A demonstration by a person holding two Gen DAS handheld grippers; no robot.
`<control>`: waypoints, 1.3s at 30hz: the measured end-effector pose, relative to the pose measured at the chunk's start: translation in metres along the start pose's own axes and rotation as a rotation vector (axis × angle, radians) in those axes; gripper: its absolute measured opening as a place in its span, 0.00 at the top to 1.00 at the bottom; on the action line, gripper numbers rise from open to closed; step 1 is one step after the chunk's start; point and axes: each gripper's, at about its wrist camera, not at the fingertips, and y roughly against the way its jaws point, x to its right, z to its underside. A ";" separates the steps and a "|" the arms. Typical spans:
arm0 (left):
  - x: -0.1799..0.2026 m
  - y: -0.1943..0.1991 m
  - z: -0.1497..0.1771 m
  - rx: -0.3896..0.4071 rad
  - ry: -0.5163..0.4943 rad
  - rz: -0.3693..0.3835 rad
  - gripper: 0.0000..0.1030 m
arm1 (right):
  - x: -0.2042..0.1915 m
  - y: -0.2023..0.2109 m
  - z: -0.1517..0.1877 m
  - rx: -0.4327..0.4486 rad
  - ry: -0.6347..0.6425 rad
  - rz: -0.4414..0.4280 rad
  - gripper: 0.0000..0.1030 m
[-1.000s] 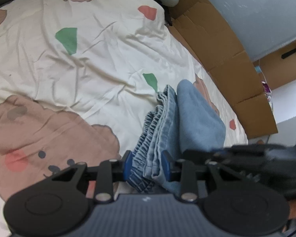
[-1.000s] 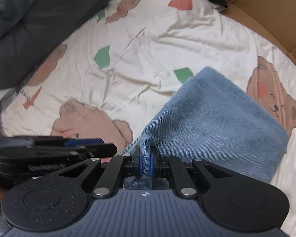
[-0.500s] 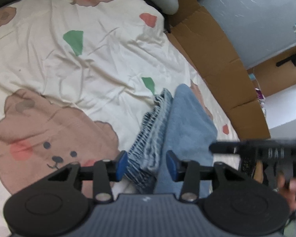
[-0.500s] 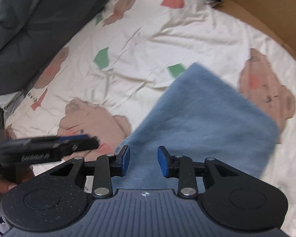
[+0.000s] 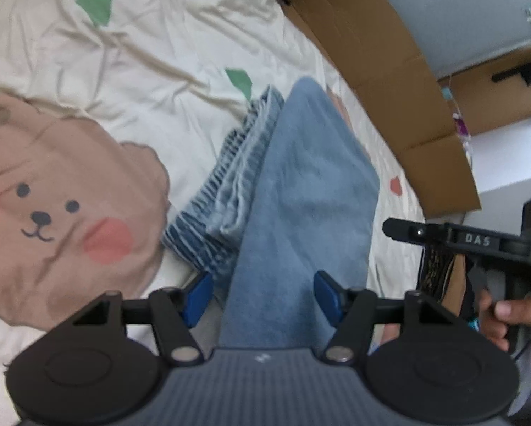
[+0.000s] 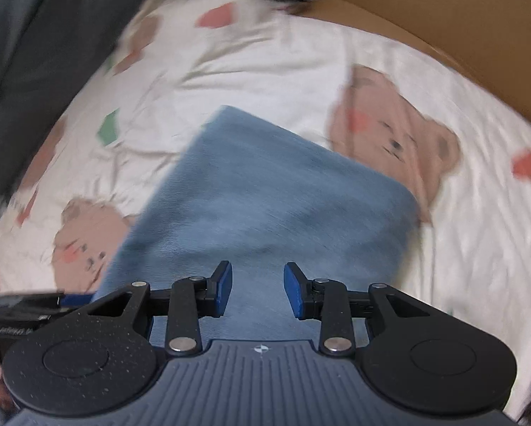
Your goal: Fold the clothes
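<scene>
The folded blue denim garment [image 5: 300,184] is seen lying on the bed sheet [image 5: 151,81], directly ahead of and partly beneath both sets of jaws. The jaws of the left gripper [image 5: 261,296] are spread wide, nothing being pinched; the gathered waistband [image 5: 226,191] is shown ahead and to their left. The jaws of the right gripper [image 6: 258,293] are likewise spread, with the denim [image 6: 265,206] seen between and beyond them. A cardboard sheet [image 5: 382,67] is seen past the bed's far edge.
</scene>
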 end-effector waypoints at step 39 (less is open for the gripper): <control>0.016 0.015 -0.035 0.023 -0.202 -0.238 0.62 | 0.072 -0.018 0.146 0.084 -0.562 -0.080 0.68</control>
